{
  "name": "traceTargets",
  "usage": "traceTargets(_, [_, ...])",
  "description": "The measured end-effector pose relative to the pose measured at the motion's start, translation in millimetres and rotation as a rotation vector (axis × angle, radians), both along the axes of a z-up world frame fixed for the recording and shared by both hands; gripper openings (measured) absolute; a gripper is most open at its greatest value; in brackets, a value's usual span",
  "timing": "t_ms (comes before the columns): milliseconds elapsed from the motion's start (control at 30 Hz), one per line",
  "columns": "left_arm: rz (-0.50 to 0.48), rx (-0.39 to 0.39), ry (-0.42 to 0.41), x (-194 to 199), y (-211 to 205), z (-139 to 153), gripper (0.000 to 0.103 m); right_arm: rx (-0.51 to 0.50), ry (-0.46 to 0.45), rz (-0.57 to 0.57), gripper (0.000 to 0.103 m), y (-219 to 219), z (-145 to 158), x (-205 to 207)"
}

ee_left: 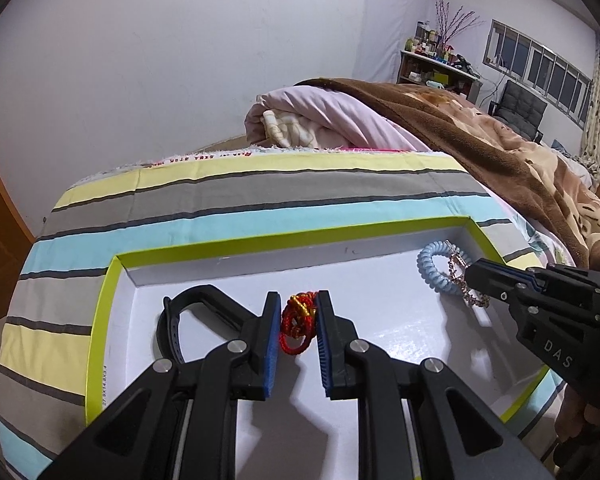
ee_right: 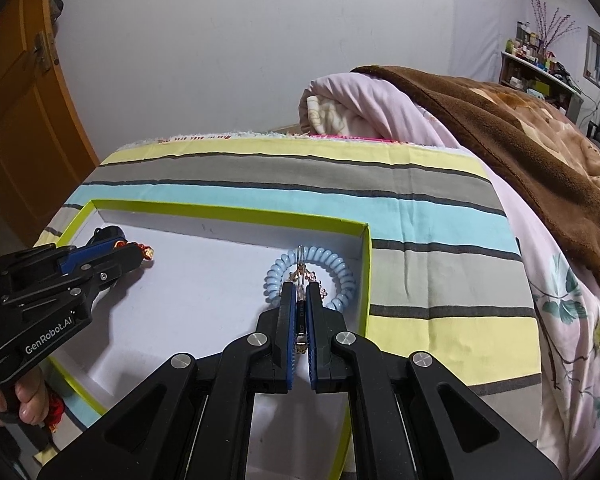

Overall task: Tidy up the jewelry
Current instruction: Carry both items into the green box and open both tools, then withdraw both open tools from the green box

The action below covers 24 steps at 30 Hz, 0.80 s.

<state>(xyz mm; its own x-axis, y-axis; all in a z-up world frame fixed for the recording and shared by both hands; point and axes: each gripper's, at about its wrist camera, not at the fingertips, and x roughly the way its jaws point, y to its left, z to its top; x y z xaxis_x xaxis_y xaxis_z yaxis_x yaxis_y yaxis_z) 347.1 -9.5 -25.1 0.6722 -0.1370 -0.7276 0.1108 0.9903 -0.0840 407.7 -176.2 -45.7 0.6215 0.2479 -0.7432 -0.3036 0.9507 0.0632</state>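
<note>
A shallow white box with a lime-green rim [ee_left: 260,240] [ee_right: 228,210] lies on a striped sheet. My left gripper [ee_left: 299,305] [ee_right: 138,252] is low over the box's left part, its blue pads touching both sides of a red and gold cord bracelet [ee_left: 296,322] [ee_right: 146,254]. A black strap [ee_left: 172,320] lies just left of it. In the box's far right corner is a pale blue spiral band [ee_left: 436,268] [ee_right: 332,260]. My right gripper [ee_right: 300,288] [ee_left: 470,274] is shut on a thin gold chain bracelet [ee_right: 300,270] [ee_left: 474,300] draped over that band.
The box sits on a bed with a striped sheet [ee_left: 260,196]. A rolled pink quilt [ee_right: 360,100] and a brown blanket [ee_right: 520,140] lie behind and to the right. A wooden door [ee_right: 24,120] stands at left. A person's hand [ee_right: 28,404] holds the left gripper's handle.
</note>
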Motion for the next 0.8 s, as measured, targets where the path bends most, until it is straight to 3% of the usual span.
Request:
traceTargets(67, [0.002,-0.007,-0.001,-1,0,2,0.018,0.001,-0.001,0.001,0.005,0,1,-1])
traceTargets(167, [-0.001,-0.014,0.000,-4,1,4,0.019,0.011,-0.010,0.006,0.016,-1,3,-6])
traceTargets(467, [-0.004,0.005,-0.047,-39,3,27,0.023,0.027,-0.055,0.012,0.016,-6,23,-42])
traceTargets(800, [-0.004,-0.014,-0.134,-113,3,57,0.023,0.037,-0.134,0.032,0.016,-14,55,-116])
